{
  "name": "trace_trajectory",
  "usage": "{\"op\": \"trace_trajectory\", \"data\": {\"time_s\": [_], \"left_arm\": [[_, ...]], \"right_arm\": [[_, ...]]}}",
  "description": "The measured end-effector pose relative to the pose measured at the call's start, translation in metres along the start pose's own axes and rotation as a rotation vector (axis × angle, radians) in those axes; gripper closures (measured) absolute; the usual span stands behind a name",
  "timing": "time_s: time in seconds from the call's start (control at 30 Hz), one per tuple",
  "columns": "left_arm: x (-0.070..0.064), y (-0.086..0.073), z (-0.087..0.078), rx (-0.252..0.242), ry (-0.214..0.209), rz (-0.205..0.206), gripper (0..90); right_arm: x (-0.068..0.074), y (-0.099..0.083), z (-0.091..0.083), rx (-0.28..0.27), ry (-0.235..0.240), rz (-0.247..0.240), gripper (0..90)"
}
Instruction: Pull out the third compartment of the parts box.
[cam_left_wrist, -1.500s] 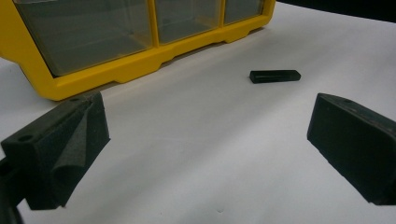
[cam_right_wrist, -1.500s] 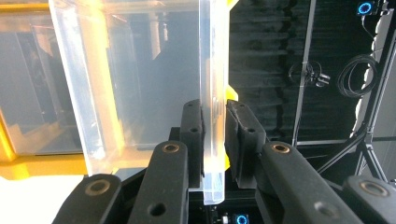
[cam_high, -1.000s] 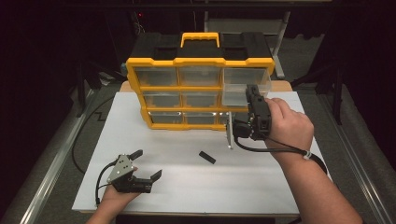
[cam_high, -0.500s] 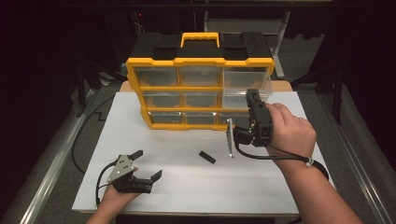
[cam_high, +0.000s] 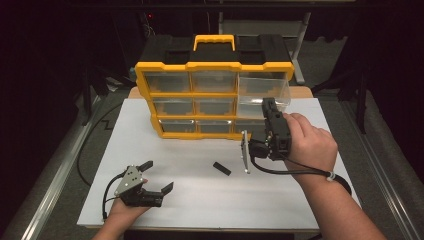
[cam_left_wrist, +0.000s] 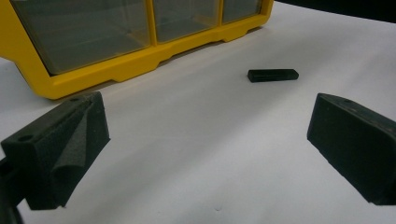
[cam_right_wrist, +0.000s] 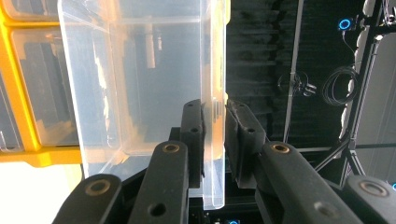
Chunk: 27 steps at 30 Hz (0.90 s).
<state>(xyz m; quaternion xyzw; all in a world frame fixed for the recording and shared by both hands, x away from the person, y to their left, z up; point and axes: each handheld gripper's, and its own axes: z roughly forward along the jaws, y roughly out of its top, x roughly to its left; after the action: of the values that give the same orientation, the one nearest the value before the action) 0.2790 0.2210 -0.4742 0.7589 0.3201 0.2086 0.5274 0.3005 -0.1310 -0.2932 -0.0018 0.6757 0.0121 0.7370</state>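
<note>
While the right gripper pinches the front wall of the clear drawer, pulled partway out of the yellow organizer, the small black piece lies flat nearer the spread, empty left gripper, ahead and to its right.

A white worktop lies under everything, and on it, near the middle and just right of centre, rests a small flat black block, well apart from the yellow frame behind it; the left gripper view shows the same block lying alone on the white surface. At the right, beyond the worktop, a dark backdrop holds what looks like a coil of cable and a slim metal pole, though that part is dim.
</note>
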Motion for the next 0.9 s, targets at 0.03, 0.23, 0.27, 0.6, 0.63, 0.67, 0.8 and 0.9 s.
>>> {"op": "trace_trajectory", "data": {"time_s": [0.03, 0.23, 0.27, 0.6, 0.63, 0.67, 0.8, 0.9], "left_arm": [[0.0000, 0.0000, 0.0000, 0.000, 0.000, 0.000, 0.2], [0.0000, 0.0000, -0.0003, 0.000, 0.001, -0.001, 0.2], [0.0000, 0.0000, -0.0003, 0.000, 0.001, -0.001, 0.2], [-0.0003, 0.0000, 0.0001, 0.003, 0.001, 0.003, 0.2], [-0.0003, 0.0000, 0.0001, 0.003, 0.001, 0.003, 0.2], [-0.0003, 0.0000, 0.0000, 0.003, 0.002, 0.002, 0.2], [-0.0002, -0.0001, 0.0003, 0.003, 0.002, 0.000, 0.2], [-0.0006, 0.0000, 0.0003, 0.004, 0.000, 0.004, 0.2]], "right_arm": [[0.0002, -0.0002, -0.0006, 0.002, 0.002, -0.002, 79.4], [0.0017, -0.0018, -0.0024, -0.003, -0.003, 0.000, 79.4], [0.0017, -0.0019, -0.0025, -0.002, -0.003, 0.000, 79.4], [0.0015, -0.0049, -0.0044, 0.001, -0.002, 0.000, 79.4], [0.0015, -0.0049, -0.0044, 0.002, -0.003, 0.000, 79.4], [0.0014, -0.0048, -0.0045, 0.004, -0.001, -0.001, 79.4], [0.0009, -0.0038, -0.0042, -0.004, -0.003, -0.002, 79.4], [0.0009, -0.0017, -0.0053, -0.007, -0.003, -0.003, 79.4]]}}
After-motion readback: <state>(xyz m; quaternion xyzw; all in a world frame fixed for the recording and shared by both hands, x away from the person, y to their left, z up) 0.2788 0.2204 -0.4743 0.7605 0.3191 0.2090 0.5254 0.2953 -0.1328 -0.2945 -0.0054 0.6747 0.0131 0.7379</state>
